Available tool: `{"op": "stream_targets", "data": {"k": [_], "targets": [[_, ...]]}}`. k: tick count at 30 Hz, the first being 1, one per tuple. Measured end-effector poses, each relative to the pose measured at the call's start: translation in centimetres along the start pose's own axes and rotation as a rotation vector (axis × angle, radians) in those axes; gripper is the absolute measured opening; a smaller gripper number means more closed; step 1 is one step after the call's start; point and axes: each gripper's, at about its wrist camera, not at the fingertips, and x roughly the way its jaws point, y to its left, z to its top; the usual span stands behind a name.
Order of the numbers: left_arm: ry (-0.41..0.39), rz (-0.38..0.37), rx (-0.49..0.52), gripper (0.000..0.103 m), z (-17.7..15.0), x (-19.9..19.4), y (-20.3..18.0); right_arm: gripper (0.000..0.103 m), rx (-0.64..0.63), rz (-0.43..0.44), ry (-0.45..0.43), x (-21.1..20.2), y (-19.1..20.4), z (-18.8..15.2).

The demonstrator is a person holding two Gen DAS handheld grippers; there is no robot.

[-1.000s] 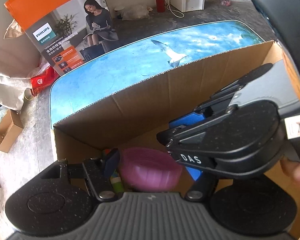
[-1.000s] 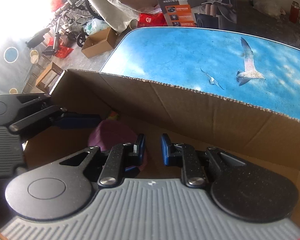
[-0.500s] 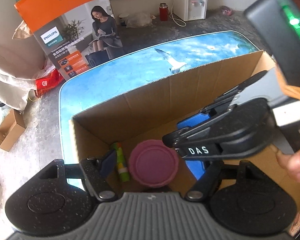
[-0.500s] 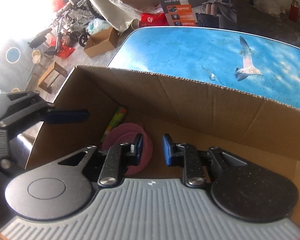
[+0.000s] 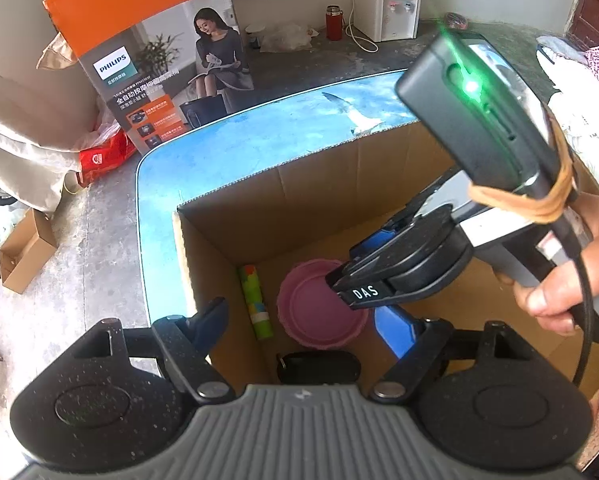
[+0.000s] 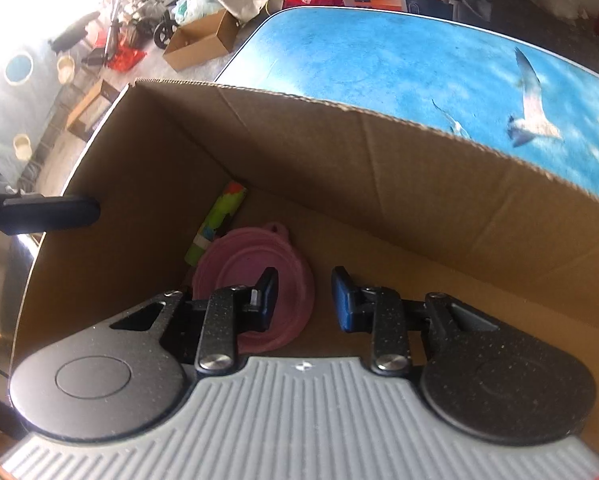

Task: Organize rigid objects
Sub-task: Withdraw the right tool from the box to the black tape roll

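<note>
We have the left claw (image 5: 299, 320) above the near-left corner of the cardboard box (image 5: 299, 184), its jaws opening and wide apart with nothing between the pads. The right claw (image 6: 303, 298) hangs inside the box with a narrow gap between its blue pads (image 6: 341, 300); nothing is gripped, so we treat both claws as released

The task's things already lie on the box floor: a pink round bowl (image 5: 319, 304), a green patterned tube (image 5: 255, 300) just beside it along the left wall, and a dark flat object (image 5: 319, 366) at the near edge, too hidden to identify. We judge the placing step as finished for these, and the step in hand as clearing the box

To do it well:
- Lift each claw straight up before moving sideways, so no finger catches the cardboard rim
- Keep the right claw's left finger (image 6: 265, 300) off the bowl, which it overlaps in the right wrist view; contact cannot be confirmed
- Separate the two claws first; the right one crosses in front of the left in the left wrist view, and a hand (image 5: 571, 280) grips its handle close by

Around the box we have the blue table (image 5: 227, 148) with a seagull print. Beyond it stand a large printed carton (image 5: 147, 60), a water dispenser (image 5: 387, 4) and floor clutter, all well apart from the work
</note>
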Motion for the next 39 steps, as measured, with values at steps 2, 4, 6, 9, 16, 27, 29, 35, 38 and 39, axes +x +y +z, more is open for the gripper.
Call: {"op": "stream_targets", "data": {"k": [2,4,6,9,16,27,29,35,38,39], "targets": [[-0.006,0.004,0.003,0.082,0.0,0.0,-0.1,0.022,-0.021,-0.039,-0.005,0.0,0.1,0.2],[-0.011,0.006,-0.002,0.083,0.0,-0.1,-0.2,0.021,-0.025,-0.069,-0.015,-0.2,0.0,0.3],[-0.014,0.005,-0.007,0.083,0.0,-0.2,0.0,0.021,-0.019,-0.076,-0.026,-0.3,-0.1,0.1],[-0.019,0.005,-0.012,0.083,0.0,-0.4,0.2,0.021,0.007,-0.063,-0.037,-0.3,-0.6,-0.3],[-0.062,-0.017,-0.022,0.083,-0.7,-2.3,0.0,0.030,0.125,0.070,-0.108,-3.3,-2.0,-2.0],[-0.219,-0.108,-0.012,0.088,-5.3,-11.1,-1.5,0.044,0.187,0.175,-0.395,-16.6,-2.0,-11.6],[-0.258,-0.127,-0.003,0.091,-7.1,-12.9,-2.0,0.048,0.187,0.192,-0.467,-19.4,-1.6,-15.0],[-0.338,-0.227,-0.025,0.095,-12.4,-15.8,-5.1,0.055,0.231,0.240,-0.606,-23.8,-0.9,-25.7],[-0.346,-0.275,-0.059,0.095,-14.6,-15.4,-7.4,0.055,0.270,0.215,-0.623,-23.9,-0.6,-30.4],[-0.343,-0.291,-0.061,0.095,-15.3,-15.0,-8.0,0.055,0.283,0.194,-0.624,-23.7,-0.4,-31.9]]}}
